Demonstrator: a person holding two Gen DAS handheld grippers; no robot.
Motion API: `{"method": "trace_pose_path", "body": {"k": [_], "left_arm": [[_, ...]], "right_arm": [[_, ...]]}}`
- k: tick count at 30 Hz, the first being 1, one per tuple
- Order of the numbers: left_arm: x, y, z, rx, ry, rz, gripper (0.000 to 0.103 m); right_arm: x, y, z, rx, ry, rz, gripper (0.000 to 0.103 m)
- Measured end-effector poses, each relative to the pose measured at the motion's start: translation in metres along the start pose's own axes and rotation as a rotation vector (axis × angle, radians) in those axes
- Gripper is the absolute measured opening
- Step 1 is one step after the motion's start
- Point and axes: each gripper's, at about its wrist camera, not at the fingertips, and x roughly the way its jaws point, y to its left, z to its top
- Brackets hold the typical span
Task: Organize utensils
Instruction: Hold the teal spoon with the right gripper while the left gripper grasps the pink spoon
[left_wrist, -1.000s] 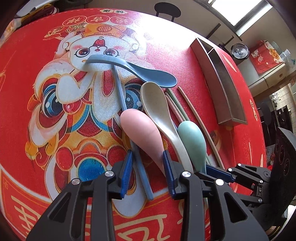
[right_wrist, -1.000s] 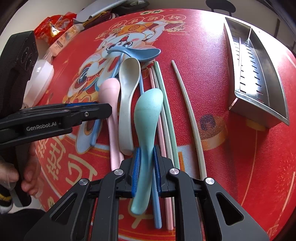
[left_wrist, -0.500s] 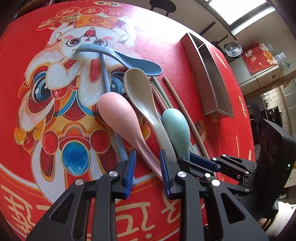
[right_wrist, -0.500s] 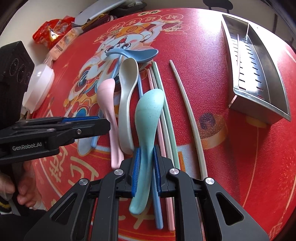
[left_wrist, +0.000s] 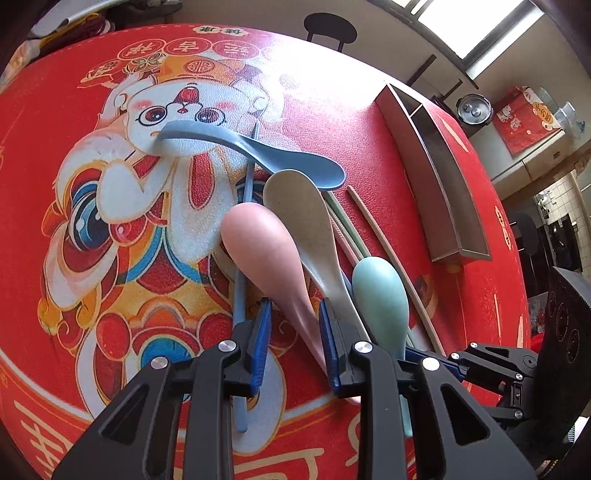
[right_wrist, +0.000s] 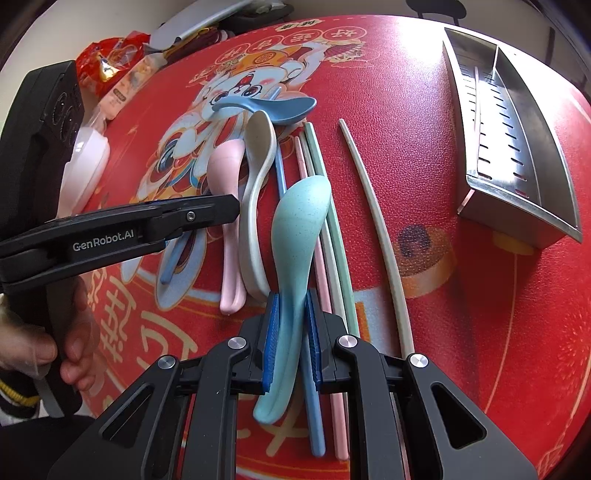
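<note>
Several pastel spoons and chopsticks lie on a red printed tablecloth (left_wrist: 369, 122). My left gripper (left_wrist: 294, 307) hovers over the pink spoon (left_wrist: 258, 243). The spoon's handle runs between the jaws close to the right pad, with cloth showing on its left, so the gripper is open. My right gripper (right_wrist: 291, 295) is shut on the handle of the mint-green spoon (right_wrist: 303, 214), whose bowl points away. A beige spoon (left_wrist: 299, 210) lies between the pink and green ones. A blue spoon (left_wrist: 258, 151) lies crosswise behind them.
A two-compartment steel utensil holder (right_wrist: 517, 147) stands at the far right. Blue, pink, green and beige chopsticks (right_wrist: 373, 206) lie beside and under the spoons. Snack packets (right_wrist: 110, 59) and a white object (right_wrist: 85, 158) sit at the left edge. A hand (right_wrist: 66, 354) holds the left gripper.
The left gripper's jaws narrowed around the pink spoon's handle and shifted slightly over it. The right gripper kept its hold on the green spoon and stayed in place.
</note>
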Motion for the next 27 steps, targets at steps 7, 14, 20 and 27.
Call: {"method": "trace_pose_path", "body": {"k": [7,14,20,27], "left_arm": [[0.001,0.007,0.003,-0.012,-0.002,-0.042,0.016],[0.0,0.008,0.0,0.016,0.008,-0.059,0.01],[0.003,0.001,0.008,0.051,-0.021,-0.013,0.021],[0.006,-0.001,0.016,0.058,-0.053,0.014,0.026]], "right_arm": [[0.0,0.0,0.0,0.003,0.001,0.002,0.015],[0.001,-0.001,0.0,0.011,0.002,0.009,0.015],[0.001,-0.001,0.0,0.01,0.003,0.011,0.015],[0.001,0.0,0.0,0.012,0.003,0.014,0.015]]}}
